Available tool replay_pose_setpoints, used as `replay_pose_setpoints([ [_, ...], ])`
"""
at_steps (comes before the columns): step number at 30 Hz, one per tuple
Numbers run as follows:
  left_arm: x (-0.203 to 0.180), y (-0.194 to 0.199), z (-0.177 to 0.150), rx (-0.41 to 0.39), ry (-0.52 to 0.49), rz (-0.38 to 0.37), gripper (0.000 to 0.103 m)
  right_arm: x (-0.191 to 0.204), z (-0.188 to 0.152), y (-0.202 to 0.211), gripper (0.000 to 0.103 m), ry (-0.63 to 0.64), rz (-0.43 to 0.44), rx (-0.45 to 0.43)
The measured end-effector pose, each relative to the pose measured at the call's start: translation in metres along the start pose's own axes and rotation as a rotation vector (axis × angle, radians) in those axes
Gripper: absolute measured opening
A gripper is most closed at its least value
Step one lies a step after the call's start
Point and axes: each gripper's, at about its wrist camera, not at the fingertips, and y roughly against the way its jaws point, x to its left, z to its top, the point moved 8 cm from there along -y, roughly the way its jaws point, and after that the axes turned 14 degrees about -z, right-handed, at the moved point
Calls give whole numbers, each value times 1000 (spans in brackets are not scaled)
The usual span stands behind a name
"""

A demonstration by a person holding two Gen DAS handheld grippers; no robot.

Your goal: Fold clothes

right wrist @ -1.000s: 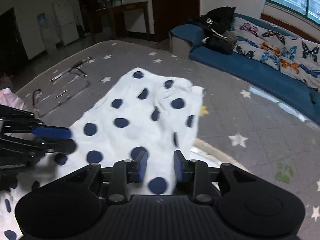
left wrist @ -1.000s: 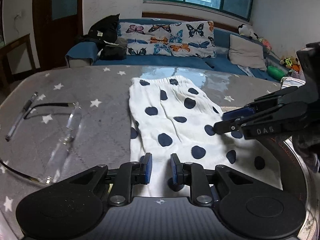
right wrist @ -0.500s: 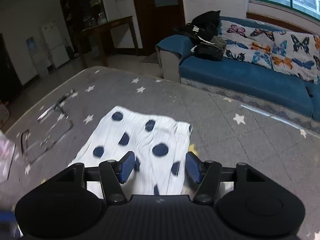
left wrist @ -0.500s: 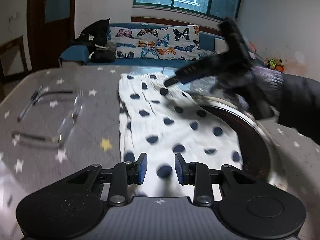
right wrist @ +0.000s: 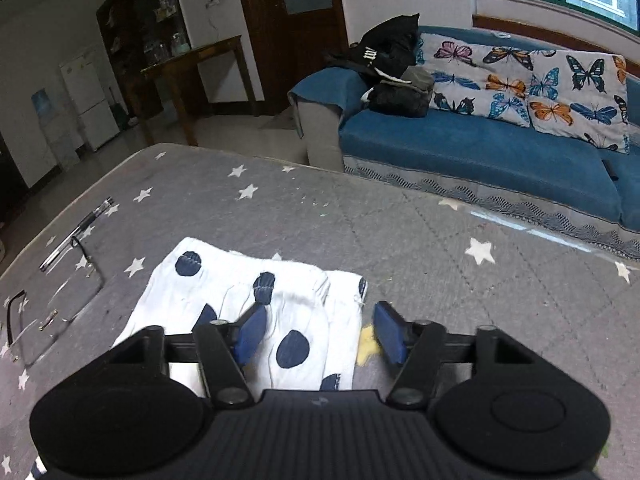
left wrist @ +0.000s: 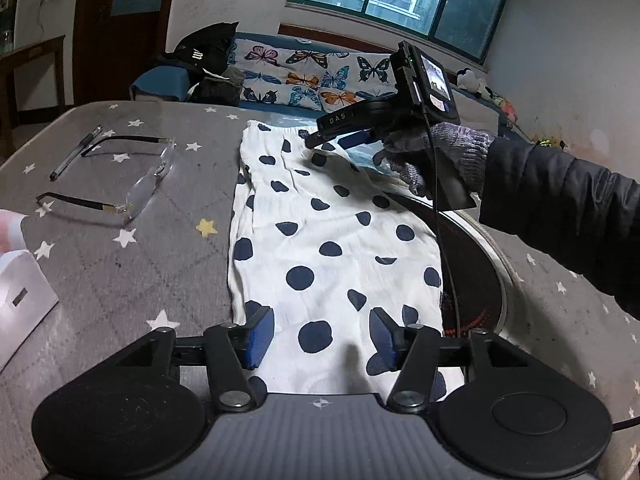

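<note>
A white garment with dark blue dots [left wrist: 328,240] lies flat on the grey star-print table cover [left wrist: 120,272]. My left gripper [left wrist: 322,342] is open, its jaws wide apart just above the garment's near edge. My right gripper [right wrist: 318,334] is open above the garment's far, elastic-waist end [right wrist: 272,292]; it also shows in the left wrist view [left wrist: 340,136], held by a gloved hand over that far end. Neither gripper holds cloth.
Rimless glasses [left wrist: 132,184] and a pen [left wrist: 76,152] lie left of the garment. A white box [left wrist: 20,300] sits at the near left. A round black disc [left wrist: 468,272] lies under the garment's right side. A blue sofa [right wrist: 480,148] stands beyond the table.
Both grippers have opened wider. The right gripper has moved from the garment's near right side to its far waist end. The left gripper has pulled back to the near edge.
</note>
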Motion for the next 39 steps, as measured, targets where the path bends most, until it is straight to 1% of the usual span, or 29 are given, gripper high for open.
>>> replay_pose_setpoints([
  [3, -1, 0, -2, 5, 2, 3, 58, -5, 3, 0, 45, -24, -5, -5],
  [6, -2, 0, -5, 11, 3, 4, 60, -12, 7, 0, 45, -44, -15, -14],
  [8, -3, 0, -7, 13, -2, 9, 60, -13, 8, 1, 46, -45, 5, -19],
  [10, -4, 1, -7, 10, -10, 10, 62, -13, 8, 5, 57, -47, 15, -22],
  [11, -4, 1, -7, 8, -11, 10, 65, -13, 9, 7, 63, -51, 22, -24],
  [13, -4, 0, -7, 5, -10, 11, 70, -11, 10, 10, 67, -58, 43, -29],
  [14, -4, -1, -7, 5, -7, 13, 71, -9, 10, 10, 69, -54, 46, -29],
  [17, -4, -2, -9, 10, -3, 15, 72, -3, 9, 6, 69, -11, 24, -28],
  [20, -5, -2, -12, 13, -6, 19, 74, -1, 6, -2, 69, 30, -34, -24],
  [22, -4, -2, -13, 15, -7, 25, 77, -6, 4, -8, 69, 34, -68, -21],
  [30, 0, -2, -16, 22, 4, 33, 83, -3, 8, -3, 69, 18, -27, -36],
  [32, 1, -2, -15, 20, 5, 36, 88, -3, 8, -4, 69, 15, -10, -30],
  [34, 1, -1, -15, 18, 6, 41, 92, 1, 7, -7, 69, 28, -9, -22],
  [36, 1, -1, -14, 17, 5, 45, 94, 5, 6, -10, 69, 45, -19, -25],
  [37, 0, 0, -14, 16, 5, 46, 96, 7, 6, -10, 68, 52, -26, -32],
  [39, -1, 2, -15, 14, 5, 47, 99, 8, 6, -9, 56, 48, -24, -37],
])
